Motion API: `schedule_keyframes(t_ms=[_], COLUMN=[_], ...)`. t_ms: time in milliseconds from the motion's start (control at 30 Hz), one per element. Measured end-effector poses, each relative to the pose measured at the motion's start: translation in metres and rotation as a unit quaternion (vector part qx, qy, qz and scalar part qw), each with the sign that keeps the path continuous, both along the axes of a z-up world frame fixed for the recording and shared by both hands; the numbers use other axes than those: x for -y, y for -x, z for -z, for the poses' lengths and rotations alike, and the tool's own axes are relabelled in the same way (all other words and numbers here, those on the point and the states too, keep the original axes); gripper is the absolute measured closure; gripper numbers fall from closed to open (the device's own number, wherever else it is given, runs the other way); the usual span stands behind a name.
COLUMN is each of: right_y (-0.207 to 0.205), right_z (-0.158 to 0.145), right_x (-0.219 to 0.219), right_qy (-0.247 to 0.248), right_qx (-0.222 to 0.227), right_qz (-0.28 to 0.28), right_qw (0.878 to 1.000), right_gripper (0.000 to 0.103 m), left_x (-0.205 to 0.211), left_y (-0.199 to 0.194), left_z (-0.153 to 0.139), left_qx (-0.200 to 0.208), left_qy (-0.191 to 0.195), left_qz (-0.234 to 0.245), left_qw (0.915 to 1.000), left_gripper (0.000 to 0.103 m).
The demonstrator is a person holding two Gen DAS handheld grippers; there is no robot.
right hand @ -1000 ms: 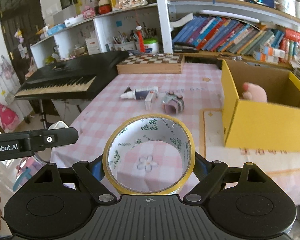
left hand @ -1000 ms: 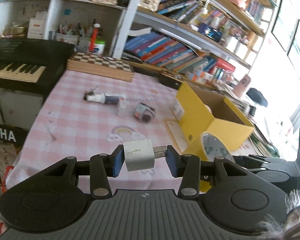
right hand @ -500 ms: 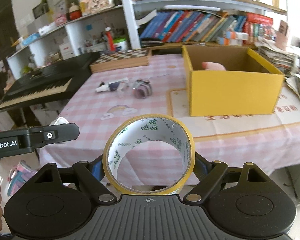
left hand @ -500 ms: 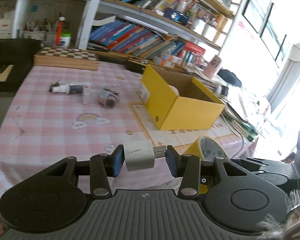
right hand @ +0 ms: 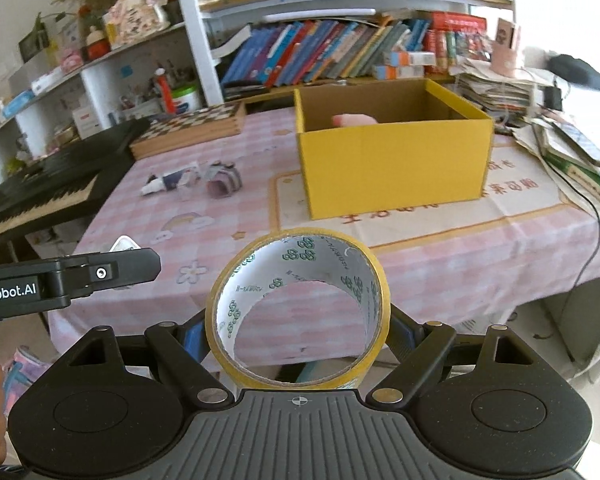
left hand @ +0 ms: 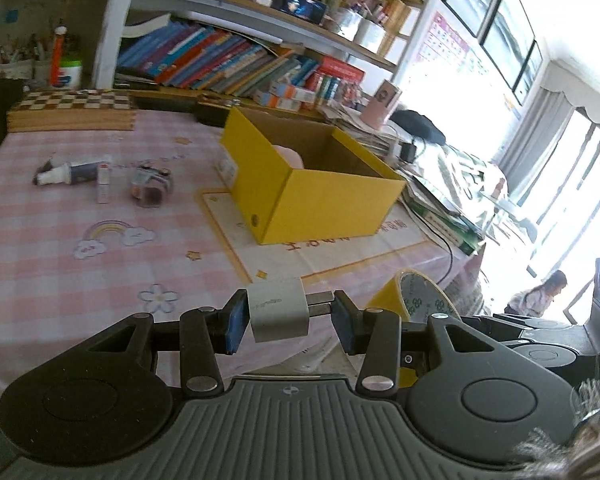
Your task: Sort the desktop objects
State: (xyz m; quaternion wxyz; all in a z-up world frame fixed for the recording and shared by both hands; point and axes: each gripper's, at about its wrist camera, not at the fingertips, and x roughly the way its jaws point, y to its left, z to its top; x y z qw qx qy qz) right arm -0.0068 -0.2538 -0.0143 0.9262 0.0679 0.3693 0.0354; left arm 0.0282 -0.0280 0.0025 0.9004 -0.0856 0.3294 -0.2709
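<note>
My left gripper (left hand: pixel 286 318) is shut on a white charger plug (left hand: pixel 278 310), its metal prongs against the right pad. My right gripper (right hand: pixel 298 330) is shut on a yellow tape roll (right hand: pixel 374 300), held upright with its hole facing me; the same tape roll (left hand: pixel 414 294) shows to the right in the left wrist view. An open yellow box (right hand: pixel 392 164) stands on the pink checked tablecloth (right hand: pixel 236 216), with a pink object (right hand: pixel 354 120) inside. In the left wrist view the yellow box (left hand: pixel 332 200) lies ahead and right. Both grippers hover near the table's front edge.
A tube (left hand: pixel 70 172), a small carton (left hand: pixel 104 184) and a round purple container (left hand: pixel 152 188) lie left of the box. A wooden chessboard (right hand: pixel 192 128) and a black keyboard (right hand: pixel 52 184) sit at the back left. Stacked books and papers (right hand: pixel 572 152) crowd the right edge.
Both views have swung right: the yellow box has shifted toward the middle and the keyboard toward the left edge. Both grips are unchanged.
</note>
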Motion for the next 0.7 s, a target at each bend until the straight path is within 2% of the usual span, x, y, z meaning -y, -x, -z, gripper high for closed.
schedule_keyframes(t_ms=[700], right_y=[-0.038], right_z=[0.004], right_x=[0.075], right_qy=[-0.011], right_qx=[-0.019], right_qz=[0.013], right_qw=[1.000], right_gripper=[0.017], left_x=[0.081], left_y=[-0.039], left_z=[0.003], left_qx=[-0.016], left_qy=[-0.014], left_qz=[0.021], left_qw=[0.9996], left_gripper=[0.061])
